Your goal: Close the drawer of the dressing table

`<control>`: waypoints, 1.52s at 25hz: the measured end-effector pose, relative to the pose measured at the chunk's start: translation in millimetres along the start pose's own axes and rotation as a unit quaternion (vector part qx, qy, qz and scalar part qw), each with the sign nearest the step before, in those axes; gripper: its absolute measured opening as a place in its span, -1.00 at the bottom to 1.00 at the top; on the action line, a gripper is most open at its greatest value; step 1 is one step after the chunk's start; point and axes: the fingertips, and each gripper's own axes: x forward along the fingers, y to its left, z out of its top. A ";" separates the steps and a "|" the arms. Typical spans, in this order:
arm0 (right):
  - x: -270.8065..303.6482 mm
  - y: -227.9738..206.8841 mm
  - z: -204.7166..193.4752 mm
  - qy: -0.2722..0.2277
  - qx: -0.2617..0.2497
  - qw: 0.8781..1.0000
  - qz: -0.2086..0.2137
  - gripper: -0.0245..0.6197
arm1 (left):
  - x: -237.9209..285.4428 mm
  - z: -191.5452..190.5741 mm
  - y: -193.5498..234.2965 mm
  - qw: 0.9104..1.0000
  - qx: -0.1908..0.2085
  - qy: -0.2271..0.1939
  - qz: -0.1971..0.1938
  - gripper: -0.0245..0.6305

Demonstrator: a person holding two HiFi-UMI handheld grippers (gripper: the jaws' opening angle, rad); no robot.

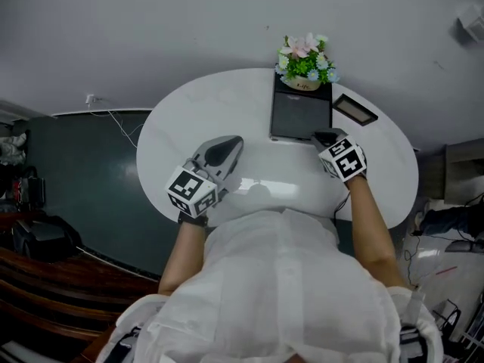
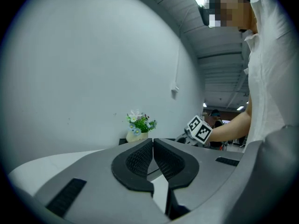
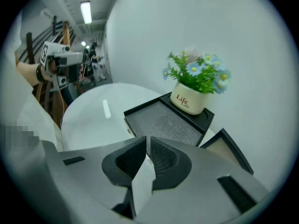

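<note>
Head view: dressing table (image 1: 189,116) top lies beneath both claws; its drawer is out of sight. Left gripper view: left gripper (image 2: 153,143) jaws pressed together, empty. Right gripper view: right gripper (image 3: 146,143) jaws closing, slim gap, nothing between; tray (image 3: 161,120) just ahead.

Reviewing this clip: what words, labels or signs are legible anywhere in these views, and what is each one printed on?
"Life": dark red script on the cream flower pot, read in the right gripper view.
A smaller line under that word: too small to read with certainty.
The pot's print in the head view: too small to read.
Marker cubes: black-and-white square patterns only, no words.
Picture frame: no text visible.
</note>
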 end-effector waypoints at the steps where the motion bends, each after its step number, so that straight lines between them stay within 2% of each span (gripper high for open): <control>1: -7.7 -3.3 2.9 -0.027 0.028 0.999 -0.011 -0.83 | -1.3 1.9 3.8 1.000 0.003 -0.002 0.004 -0.87; 3: -23.6 -11.3 8.4 -0.082 0.077 0.993 -0.035 -0.86 | -1.4 6.1 11.7 1.000 0.009 -0.006 0.008 -0.87; 5: -42.8 -18.0 10.7 -0.140 0.123 0.981 -0.054 -0.86 | -1.0 7.6 15.3 1.000 0.014 -0.008 0.011 -0.87; 9: -92.1 -20.2 10.7 -0.249 0.206 0.944 -0.062 -0.87 | -4.7 5.6 10.8 1.000 0.011 -0.008 0.015 -0.87; 11: -114.5 -20.6 9.8 -0.286 0.230 0.927 -0.073 -0.88 | -6.9 7.9 10.5 1.000 0.012 -0.008 0.015 -0.87; 13: -130.6 -21.4 6.5 -0.304 0.238 0.918 -0.091 -0.89 | -8.4 11.7 12.4 1.000 0.016 -0.011 0.016 -0.87; 19: -162.8 -23.1 -0.6 -0.315 0.222 0.913 -0.135 -0.90 | -12.7 17.0 13.3 0.999 0.020 -0.018 0.019 -0.87; 26: -184.4 -31.9 9.8 -0.343 0.215 0.900 -0.160 -0.90 | -16.8 15.4 15.6 0.999 0.020 -0.016 0.021 -0.87; 38: -184.0 -28.0 2.2 -0.333 0.210 0.902 -0.175 -0.90 | -17.9 6.5 15.7 1.000 0.012 -0.013 0.023 -0.87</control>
